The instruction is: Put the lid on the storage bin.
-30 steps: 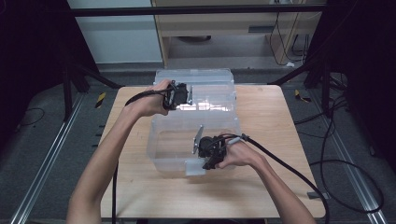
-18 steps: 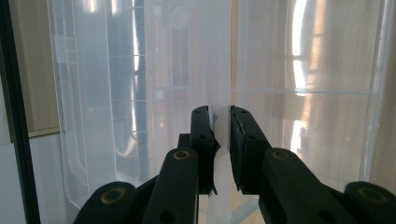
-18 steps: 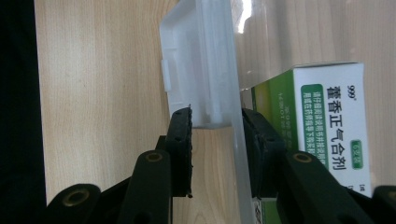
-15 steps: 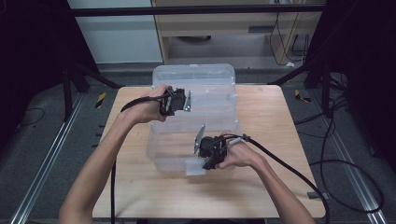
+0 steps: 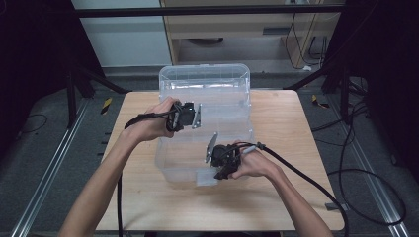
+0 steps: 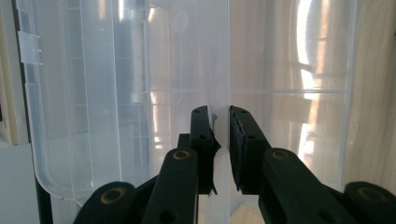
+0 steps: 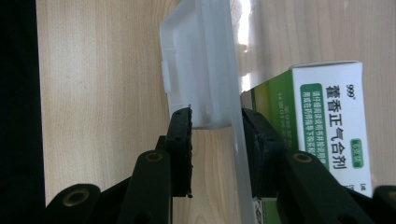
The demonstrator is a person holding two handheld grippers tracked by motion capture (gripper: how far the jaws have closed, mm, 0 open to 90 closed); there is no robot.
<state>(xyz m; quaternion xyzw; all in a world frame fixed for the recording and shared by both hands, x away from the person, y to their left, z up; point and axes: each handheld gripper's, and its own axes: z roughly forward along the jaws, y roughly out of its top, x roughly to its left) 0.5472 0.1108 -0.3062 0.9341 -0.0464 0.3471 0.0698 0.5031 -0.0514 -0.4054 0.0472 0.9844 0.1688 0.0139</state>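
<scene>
A clear plastic storage box [image 5: 167,148] sits mid-table, its lid [image 5: 205,81] raised at the back. My left gripper [image 5: 193,117] is shut on the lid's thin clear edge [image 6: 219,70], seen between its pads [image 6: 220,116]. My right gripper [image 5: 217,170] is at the box's near wall. Its jaws [image 7: 215,116] are closed across that wall just below the front latch flap [image 7: 201,60]. A green and white medicine carton [image 7: 322,121] lies inside the box behind that wall.
The wooden table [image 5: 276,118] has bare room left and right of the box. Black cables trail from both grippers, one off to the floor at right [image 5: 356,207]. A cabinet [image 5: 237,29] stands beyond the far edge.
My left gripper has come towards the near side with the lid's edge in it, and the lid's top edge now sits higher in the high view. The right gripper has kept still.
</scene>
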